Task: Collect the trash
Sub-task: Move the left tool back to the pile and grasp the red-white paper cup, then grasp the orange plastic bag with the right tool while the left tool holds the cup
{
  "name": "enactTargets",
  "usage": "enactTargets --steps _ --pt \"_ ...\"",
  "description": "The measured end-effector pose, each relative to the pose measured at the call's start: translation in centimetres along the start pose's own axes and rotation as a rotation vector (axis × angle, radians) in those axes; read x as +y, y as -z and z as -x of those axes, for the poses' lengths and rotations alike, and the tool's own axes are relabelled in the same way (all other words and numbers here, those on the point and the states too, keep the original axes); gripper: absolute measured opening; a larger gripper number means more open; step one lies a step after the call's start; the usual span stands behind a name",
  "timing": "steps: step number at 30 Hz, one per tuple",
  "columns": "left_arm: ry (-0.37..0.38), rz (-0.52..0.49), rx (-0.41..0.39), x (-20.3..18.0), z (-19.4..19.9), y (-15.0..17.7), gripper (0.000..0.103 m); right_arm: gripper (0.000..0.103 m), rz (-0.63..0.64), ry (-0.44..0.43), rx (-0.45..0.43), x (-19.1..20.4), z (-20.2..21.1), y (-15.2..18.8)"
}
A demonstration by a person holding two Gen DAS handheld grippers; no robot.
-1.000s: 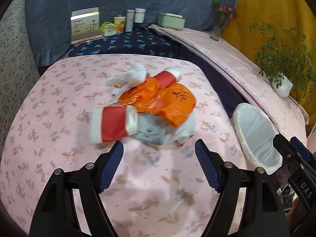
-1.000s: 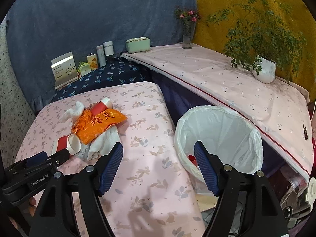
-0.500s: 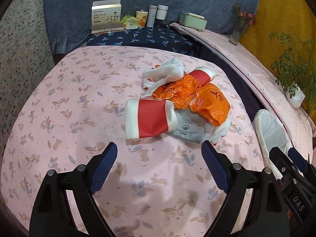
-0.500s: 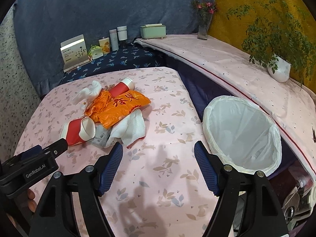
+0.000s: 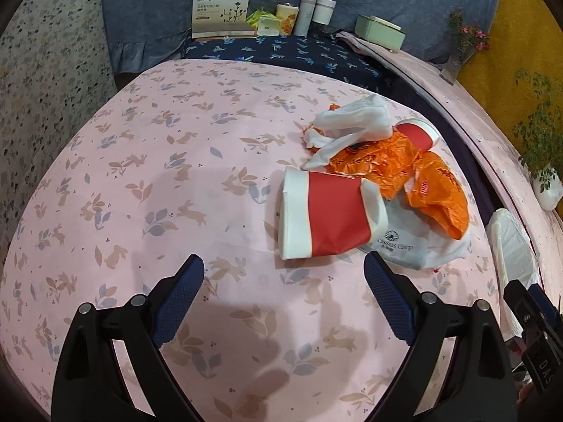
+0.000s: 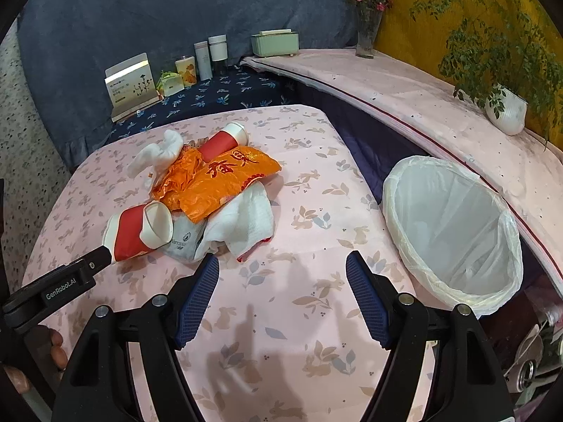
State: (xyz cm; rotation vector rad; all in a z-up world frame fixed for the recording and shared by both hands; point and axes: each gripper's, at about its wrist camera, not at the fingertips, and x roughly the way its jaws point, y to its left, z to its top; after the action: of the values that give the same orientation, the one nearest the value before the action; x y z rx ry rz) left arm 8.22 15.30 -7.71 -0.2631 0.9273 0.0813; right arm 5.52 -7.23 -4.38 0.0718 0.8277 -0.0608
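The left gripper [image 5: 284, 293] hangs with its blue-padded fingers [image 5: 177, 300] spread wide and nothing between them, low over the pink rabbit-print tablecloth [image 5: 169, 183]. Just ahead and slightly to its right lies the nearest piece of trash, a crushed red-and-white paper cup [image 5: 327, 219] on its side, its long axis running left to right across the line of the fingers, open mouth towards the pile. Behind it sit orange wrappers [image 5: 436, 190], a white tissue [image 5: 355, 119], a second cup [image 5: 418, 133] and a grey printed bag [image 5: 411, 246]. The right gripper [image 6: 282, 295] is likewise parted and empty, nearer the lined waste bin [image 6: 454, 228] at the table's right edge than the cup. Judging by this, the left hand is better placed to take the cup, closing across its short width.
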Motion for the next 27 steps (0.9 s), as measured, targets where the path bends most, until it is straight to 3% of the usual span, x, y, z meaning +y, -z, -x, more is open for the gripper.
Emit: enactTargets --steps 8,17,25,27 --pt "0.053 -0.011 0.023 -1.5 -1.6 -1.1 0.088 0.071 -0.027 -0.008 0.005 0.1 -1.2 -0.5" --pt "0.050 -0.057 0.060 -4.2 -4.4 -2.5 0.091 0.071 -0.049 -0.015 0.005 0.1 -2.3 -1.5" --pt "0.050 -0.013 0.121 -3.7 -6.6 -2.8 0.091 0.071 -0.041 -0.038 0.008 1.3 -3.1 -2.2" --pt "0.066 -0.013 0.133 -3.6 -6.8 -2.8 0.078 0.071 -0.036 -0.048 0.005 1.8 -3.3 -2.5"
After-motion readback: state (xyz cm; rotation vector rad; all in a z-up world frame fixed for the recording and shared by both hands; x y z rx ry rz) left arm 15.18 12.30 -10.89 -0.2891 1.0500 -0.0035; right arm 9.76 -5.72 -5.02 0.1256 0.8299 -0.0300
